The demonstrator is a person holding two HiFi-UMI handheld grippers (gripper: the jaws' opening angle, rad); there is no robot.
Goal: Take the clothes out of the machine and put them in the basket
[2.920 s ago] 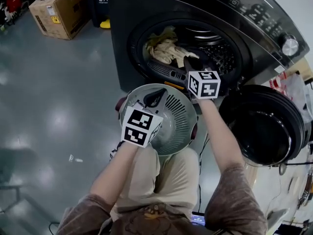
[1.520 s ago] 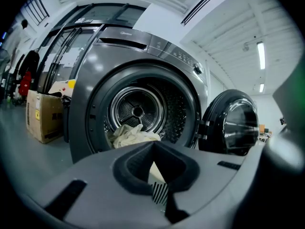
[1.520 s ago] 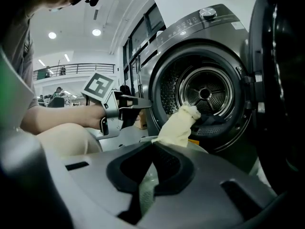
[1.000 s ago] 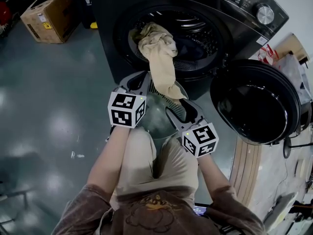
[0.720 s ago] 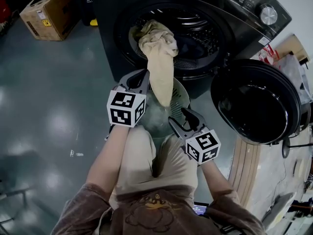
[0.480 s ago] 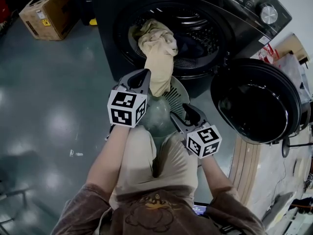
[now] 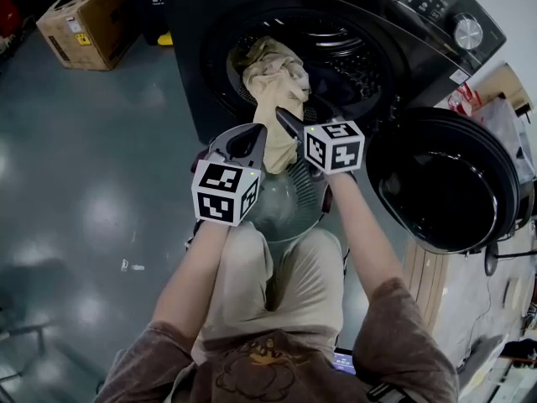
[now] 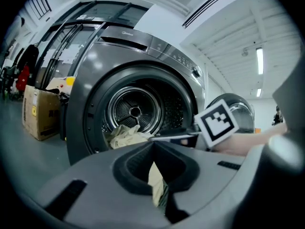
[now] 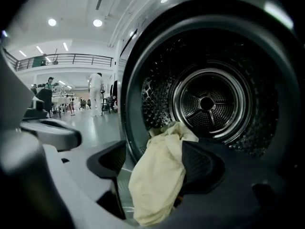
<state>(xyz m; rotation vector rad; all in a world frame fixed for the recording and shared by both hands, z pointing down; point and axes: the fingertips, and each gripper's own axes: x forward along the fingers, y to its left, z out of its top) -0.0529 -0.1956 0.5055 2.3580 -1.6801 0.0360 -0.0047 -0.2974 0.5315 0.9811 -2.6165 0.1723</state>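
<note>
Head view, washing machine: seen at the far side, with its round door swung open to the right.
Head view, cloth: a beige piece is draped out of the mouth of the drum, and its lower end hangs down to the far edge of the basket.
Head view, basket: a grey slotted tub is set near the person's knees, just below the machine's opening.
Head view, left gripper: held over the basket's left side, just beside the hanging cloth.
Head view, right gripper: reached up to the cloth at the drum mouth.
Head view, cardboard box: placed on the floor at the far left.
Left gripper view, jaws: brought together at the tips, with nothing seen gripped. The cloth is seen beyond them on the drum's lip.
Right gripper view, jaws: set well apart, having just been opening. The cloth hangs between them, overlapping the right-hand pad and clear of the left-hand one, so it is not clamped.
Right gripper view, drum: seen straight ahead, behind the cloth.
</note>
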